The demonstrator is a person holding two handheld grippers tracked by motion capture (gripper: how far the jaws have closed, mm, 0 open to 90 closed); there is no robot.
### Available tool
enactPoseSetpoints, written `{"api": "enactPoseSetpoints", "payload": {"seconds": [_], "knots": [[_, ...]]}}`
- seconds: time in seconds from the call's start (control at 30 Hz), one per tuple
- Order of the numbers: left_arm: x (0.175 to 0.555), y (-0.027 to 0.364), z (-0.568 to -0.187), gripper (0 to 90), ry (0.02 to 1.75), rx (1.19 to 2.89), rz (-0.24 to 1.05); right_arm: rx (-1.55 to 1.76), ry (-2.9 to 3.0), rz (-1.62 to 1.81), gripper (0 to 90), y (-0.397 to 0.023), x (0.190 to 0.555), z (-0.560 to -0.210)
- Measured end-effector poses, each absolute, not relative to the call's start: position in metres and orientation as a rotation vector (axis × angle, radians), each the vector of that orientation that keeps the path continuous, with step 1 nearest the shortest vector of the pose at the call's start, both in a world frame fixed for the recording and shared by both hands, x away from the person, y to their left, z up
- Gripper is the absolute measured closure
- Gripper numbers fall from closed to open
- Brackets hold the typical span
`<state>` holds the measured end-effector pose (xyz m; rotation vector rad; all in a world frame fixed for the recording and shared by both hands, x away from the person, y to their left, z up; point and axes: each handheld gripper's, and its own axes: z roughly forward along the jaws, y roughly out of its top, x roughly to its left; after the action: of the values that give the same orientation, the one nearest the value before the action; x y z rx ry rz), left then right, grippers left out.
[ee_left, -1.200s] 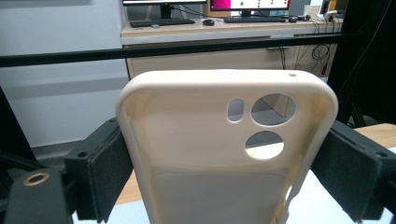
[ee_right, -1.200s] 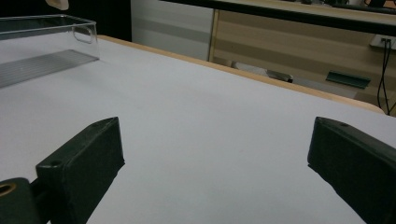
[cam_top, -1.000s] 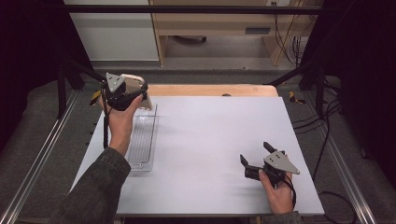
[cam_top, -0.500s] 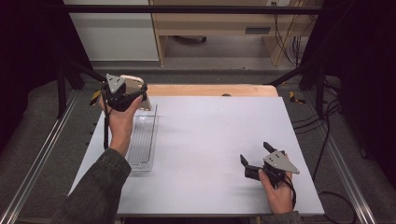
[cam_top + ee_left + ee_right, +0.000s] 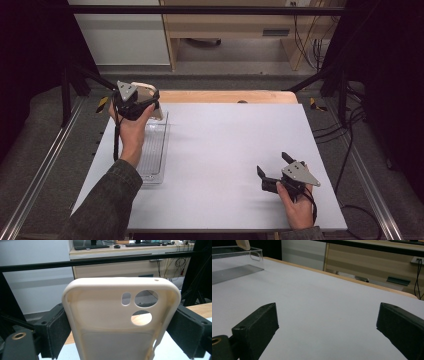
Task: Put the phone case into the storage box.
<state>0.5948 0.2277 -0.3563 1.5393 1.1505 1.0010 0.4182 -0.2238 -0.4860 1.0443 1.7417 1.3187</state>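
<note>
From the high view, the left gripper [image 5: 145, 102] holds a cream phone case [image 5: 149, 98] above the far end of the clear tray [image 5: 155, 150], forearm stretched forward; the right gripper [image 5: 272, 169] rests near the table's [image 5: 225, 150] right front, jaws spread and empty. In the left gripper view the pads [image 5: 56, 333] clamp the case [image 5: 120, 320] by its soft side rims, so it could flex and slip out. In the right gripper view the wide jaws point level across the table toward the tray [image 5: 239, 260].

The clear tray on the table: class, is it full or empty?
Empty. The clear tray shows only its ribbed floor in the high view; the cream phone case is clamped in the left gripper over its far end.
</note>
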Motion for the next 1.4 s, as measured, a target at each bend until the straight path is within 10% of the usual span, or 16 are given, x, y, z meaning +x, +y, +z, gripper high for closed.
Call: {"api": "enactPoseSetpoints", "payload": {"seconds": [1.4], "knots": [[0.61,0.225,-0.396,10.9,1.243,1.576,0.996,1.052,1.762,1.335,2.7,-0.222,0.418,-0.487]]}}
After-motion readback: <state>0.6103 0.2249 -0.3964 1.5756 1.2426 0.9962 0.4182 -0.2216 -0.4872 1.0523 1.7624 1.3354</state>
